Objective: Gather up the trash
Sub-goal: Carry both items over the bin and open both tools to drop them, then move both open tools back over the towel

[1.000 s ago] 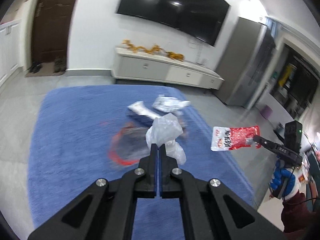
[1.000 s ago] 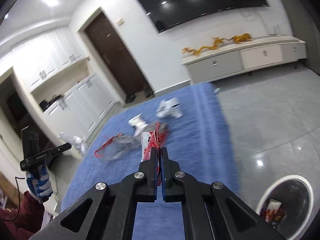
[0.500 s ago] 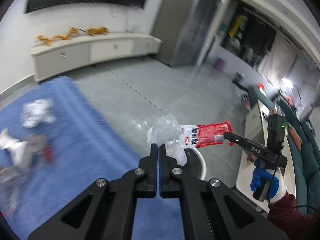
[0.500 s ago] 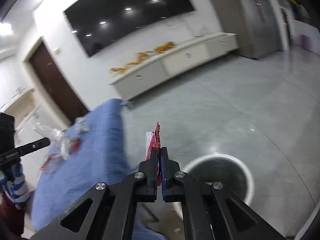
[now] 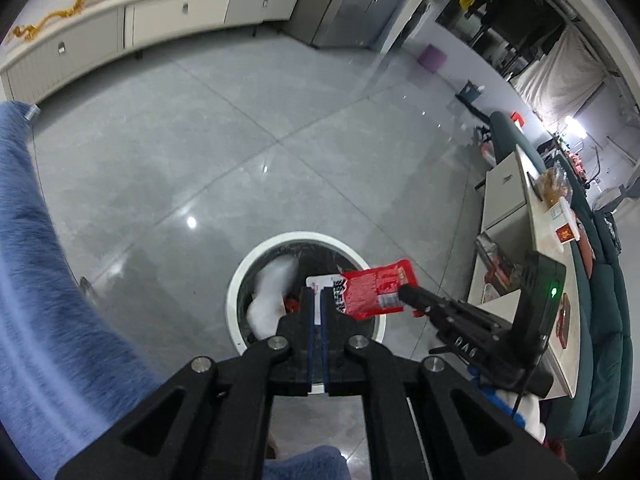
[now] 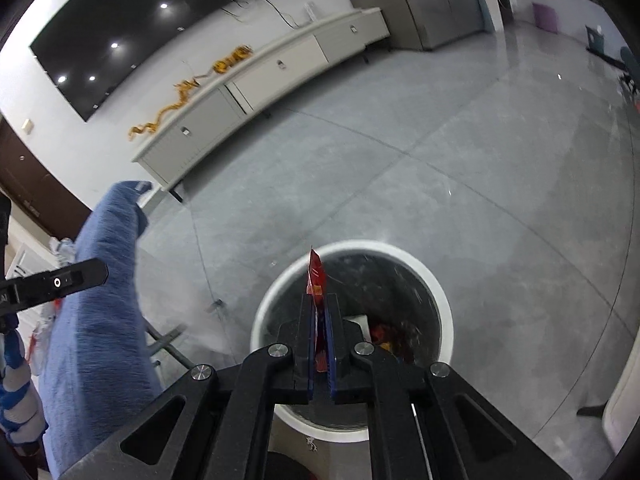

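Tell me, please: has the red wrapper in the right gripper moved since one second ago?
Yes. The red wrapper moved from above the blue cloth to above the white bin.

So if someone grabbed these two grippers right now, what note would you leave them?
Left gripper: slightly open, empty, above the bin.
Right gripper: shut on the red packet, held over the bin.
Done: a white wad lies in the bin.
Left: release the packet; more litter seems to sit on the blue cloth, but it is blurred.
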{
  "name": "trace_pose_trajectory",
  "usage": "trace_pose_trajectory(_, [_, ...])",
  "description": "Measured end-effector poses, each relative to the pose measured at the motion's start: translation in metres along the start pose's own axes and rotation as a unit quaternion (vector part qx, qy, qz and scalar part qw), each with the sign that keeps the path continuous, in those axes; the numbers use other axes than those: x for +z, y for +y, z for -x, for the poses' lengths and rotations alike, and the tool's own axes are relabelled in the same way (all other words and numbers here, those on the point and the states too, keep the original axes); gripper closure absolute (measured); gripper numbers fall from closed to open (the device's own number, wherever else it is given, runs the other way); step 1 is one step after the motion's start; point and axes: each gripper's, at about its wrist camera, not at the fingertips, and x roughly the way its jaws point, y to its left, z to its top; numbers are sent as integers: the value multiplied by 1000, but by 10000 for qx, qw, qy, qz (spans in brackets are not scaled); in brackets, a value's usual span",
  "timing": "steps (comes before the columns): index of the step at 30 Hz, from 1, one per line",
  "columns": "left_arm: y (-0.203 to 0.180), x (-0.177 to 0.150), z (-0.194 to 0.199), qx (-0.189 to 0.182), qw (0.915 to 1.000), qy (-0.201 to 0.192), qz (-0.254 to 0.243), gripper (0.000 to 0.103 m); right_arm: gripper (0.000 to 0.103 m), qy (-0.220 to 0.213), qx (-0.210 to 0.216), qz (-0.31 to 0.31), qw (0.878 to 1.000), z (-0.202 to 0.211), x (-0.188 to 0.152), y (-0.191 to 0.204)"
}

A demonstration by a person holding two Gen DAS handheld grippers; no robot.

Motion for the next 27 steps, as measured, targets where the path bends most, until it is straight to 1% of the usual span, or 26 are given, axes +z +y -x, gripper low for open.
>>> trace_pose_trajectory(1, [0,1,-8,-27,9999,91,37,100,92,52,-39,-29,10000,-5,-2,-4])
trace_pose_trajectory(3, [-3,2,-17,-54,9998,162,73,100,82,96,-83,-89,9999,-9,-5,-9])
trace_pose_trajectory(5, [-5,0,-19,-75,9998,179,62,100,81,123,-107,-143,9998,-10,-7,-12])
trace_pose_trajectory(7, [-7,-4,-14,37,9999,90,-47,100,79,136,-121,-184,9997,-10,-9,-15])
trace_pose_trajectory(9, [-9,-6,-5,219,9996,-63,-141,100,72,123,-115,-205,9996,-8,-9,-15])
trace_pose_trajectory(11, [-9,-11,8,389,9985,-319,-203,100,72,83,-102,-163,9998,-4,-8,-11])
trace_pose_trajectory(13, [-12,-16,25,642,9952,-668,-304,100,71,20,-93,-77,9999,3,-7,-3])
trace_pose_trajectory(17, [-12,-30,58,1082,9861,-1171,-464,100,65,-165,-10,161,9997,19,-5,21])
trace_pose_trajectory(22, [-5,-45,90,1380,9789,-1441,-441,100,63,-400,136,550,9976,41,-3,60])
trace_pose_trajectory(24, [-2,-52,102,1560,9755,-1476,-478,100,62,-489,214,701,9961,49,-3,77])
trace_pose_trajectory(27, [3,-62,118,1698,9729,-1507,-431,100,62,-585,365,876,9938,58,-3,98])
